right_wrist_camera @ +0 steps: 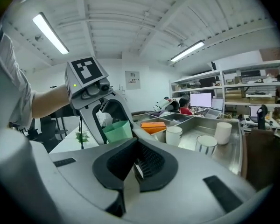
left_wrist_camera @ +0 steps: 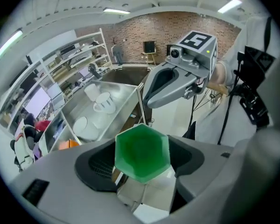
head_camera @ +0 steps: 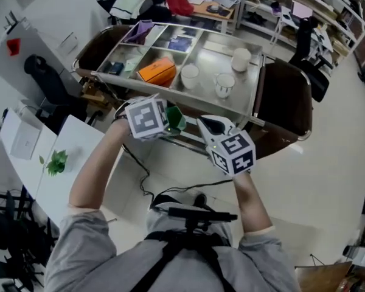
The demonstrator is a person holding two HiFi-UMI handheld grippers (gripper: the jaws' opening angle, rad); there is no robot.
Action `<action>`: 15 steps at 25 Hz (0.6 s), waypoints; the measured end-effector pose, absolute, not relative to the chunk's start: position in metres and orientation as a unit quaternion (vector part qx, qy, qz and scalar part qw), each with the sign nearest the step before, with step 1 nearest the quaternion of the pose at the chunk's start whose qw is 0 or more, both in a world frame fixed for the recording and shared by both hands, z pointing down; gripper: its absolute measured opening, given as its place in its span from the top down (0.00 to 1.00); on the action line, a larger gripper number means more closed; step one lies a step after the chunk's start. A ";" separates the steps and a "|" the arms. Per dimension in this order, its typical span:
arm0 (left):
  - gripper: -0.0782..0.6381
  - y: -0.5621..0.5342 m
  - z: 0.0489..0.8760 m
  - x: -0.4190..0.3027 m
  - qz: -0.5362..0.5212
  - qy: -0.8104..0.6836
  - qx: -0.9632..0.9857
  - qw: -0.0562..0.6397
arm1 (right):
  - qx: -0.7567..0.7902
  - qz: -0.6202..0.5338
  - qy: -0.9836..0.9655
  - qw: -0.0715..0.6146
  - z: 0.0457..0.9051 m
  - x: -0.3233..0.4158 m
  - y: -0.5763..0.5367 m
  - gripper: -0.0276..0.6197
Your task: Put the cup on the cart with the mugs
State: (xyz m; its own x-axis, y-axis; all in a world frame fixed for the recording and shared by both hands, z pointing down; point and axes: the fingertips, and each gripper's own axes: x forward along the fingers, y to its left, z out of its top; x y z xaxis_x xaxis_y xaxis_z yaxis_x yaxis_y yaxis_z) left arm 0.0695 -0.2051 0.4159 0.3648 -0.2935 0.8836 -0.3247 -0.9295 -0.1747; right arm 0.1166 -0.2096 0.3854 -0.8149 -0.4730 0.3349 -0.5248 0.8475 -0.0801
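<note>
While left gripper [head_camera: 173,125] clamps empty green cup [left_wrist_camera: 142,153], three mugs [head_camera: 224,84] on cart [head_camera: 170,93]

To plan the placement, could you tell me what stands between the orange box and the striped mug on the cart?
A plain white mug stands between the orange box and the striped mug, as the head view shows.

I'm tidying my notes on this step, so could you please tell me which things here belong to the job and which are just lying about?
Job: green hexagonal cup, held in the left gripper; steel cart; white mugs on it.
Lying about: orange box, purple sheet, green sprig on the white table.
</note>
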 end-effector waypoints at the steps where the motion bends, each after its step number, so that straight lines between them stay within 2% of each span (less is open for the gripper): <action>1: 0.43 -0.215 0.408 0.077 0.534 -0.182 0.826 0.009 | 0.267 0.082 -0.948 0.153 0.377 0.125 -0.217 0.95; 15: 0.43 -0.380 0.358 0.102 0.539 -0.156 0.828 -0.010 | 0.364 0.052 -0.915 0.169 0.330 0.159 -0.352 0.95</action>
